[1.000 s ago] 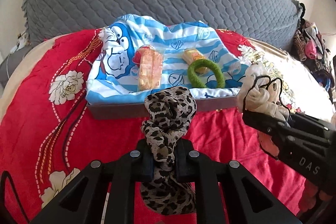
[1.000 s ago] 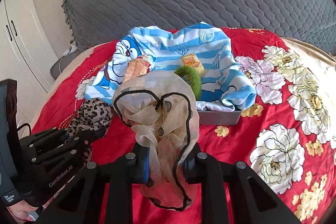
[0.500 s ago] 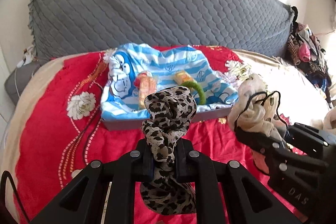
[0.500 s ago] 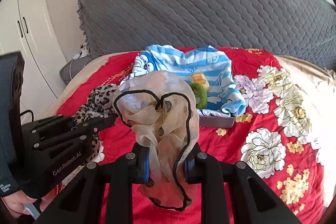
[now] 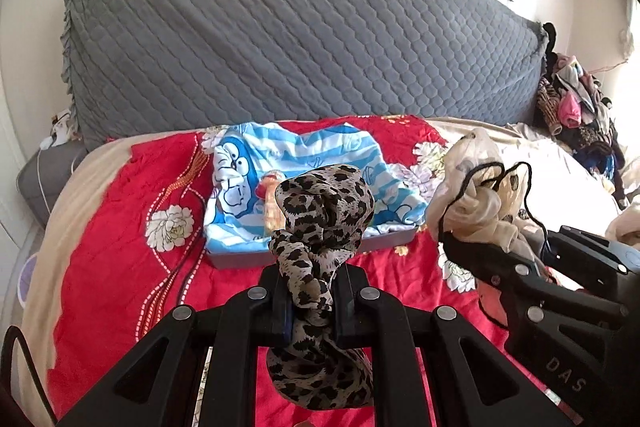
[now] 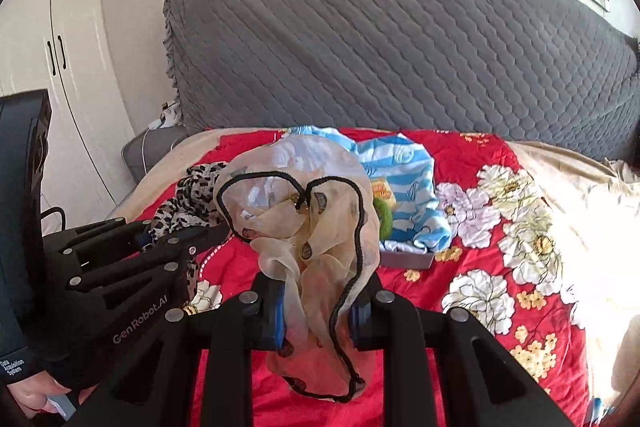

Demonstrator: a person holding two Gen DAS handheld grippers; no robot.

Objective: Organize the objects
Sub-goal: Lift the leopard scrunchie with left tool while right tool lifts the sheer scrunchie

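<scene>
My left gripper is shut on a leopard-print scarf, held up above the red bedspread. My right gripper is shut on a sheer cream scarf with black trim. Both grippers are side by side; the right gripper shows in the left wrist view and the left gripper in the right wrist view. Beyond them a grey tray lined with a blue striped cartoon cloth sits on the bed. It holds snack packets and a green ring, partly hidden by the scarves.
A red floral bedspread covers the bed. A grey quilted headboard rises behind it. A pile of clothes is at the far right. White wardrobe doors stand on the left.
Both grippers have pulled back and risen from the tray, each still holding its scarf. The tray now looks smaller and farther, and the headboard and wall pictures have come into view.
</scene>
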